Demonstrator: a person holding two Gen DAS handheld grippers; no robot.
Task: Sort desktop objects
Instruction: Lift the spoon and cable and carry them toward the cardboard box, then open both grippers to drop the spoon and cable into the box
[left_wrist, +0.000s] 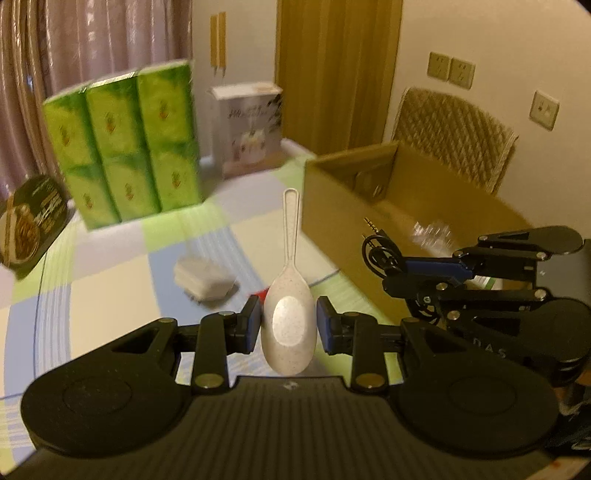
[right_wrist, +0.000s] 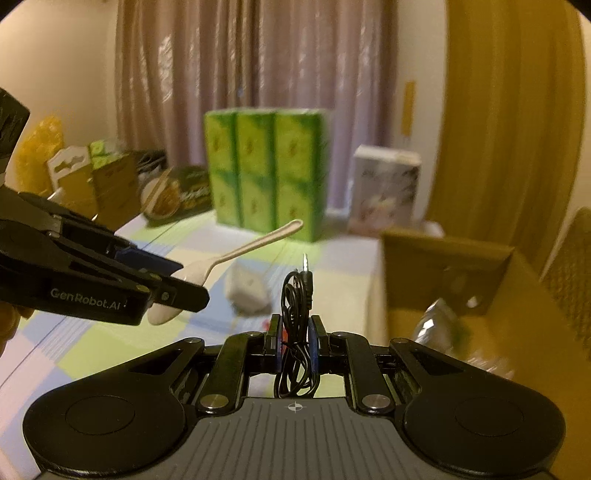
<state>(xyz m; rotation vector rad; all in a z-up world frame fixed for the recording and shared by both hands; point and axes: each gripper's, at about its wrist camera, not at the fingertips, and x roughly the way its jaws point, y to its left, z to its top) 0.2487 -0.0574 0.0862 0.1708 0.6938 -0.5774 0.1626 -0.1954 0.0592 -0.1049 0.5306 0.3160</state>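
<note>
A: Left gripper (left_wrist: 289, 325) state?

B: Clamped on the bowl of a speckled off-white plastic spoon (left_wrist: 289, 321), a blue pad on each flank. Long axis runs forward along the fingers, handle tip pointing away from the camera and upward, bowl nearest the lens. Spoon is in the air, above the pastel checked tablecloth (left_wrist: 110, 273).

A: Right gripper (right_wrist: 295, 332)?

B: Pinched tight on a coiled black audio cable (right_wrist: 295, 325). The bundle stands upright between the pads, loops hanging below them, metal jack plug at the top pointing up. Also held off the table.

A: Relative position of the two?

B: From the left wrist view the right gripper sits just right of the left one, at the near wall of the open brown cardboard box (left_wrist: 373, 177). From the right wrist view the spoon angles up and rightward, handle toward the far end.

A: Room on the table?

B: Just beyond the spoon lies a white power adapter (left_wrist: 205, 278), blurred. A small red object beside it, too hidden to identify. Bare cloth between that and the green six-pack of tissue packets (left_wrist: 125, 147) standing farther back. Left of that, a dark food package (left_wrist: 29, 225) at the table edge. A white printed carton (left_wrist: 251, 129) is farthest. The box holds something crinkled and clear (right_wrist: 439, 325), blurred
</note>
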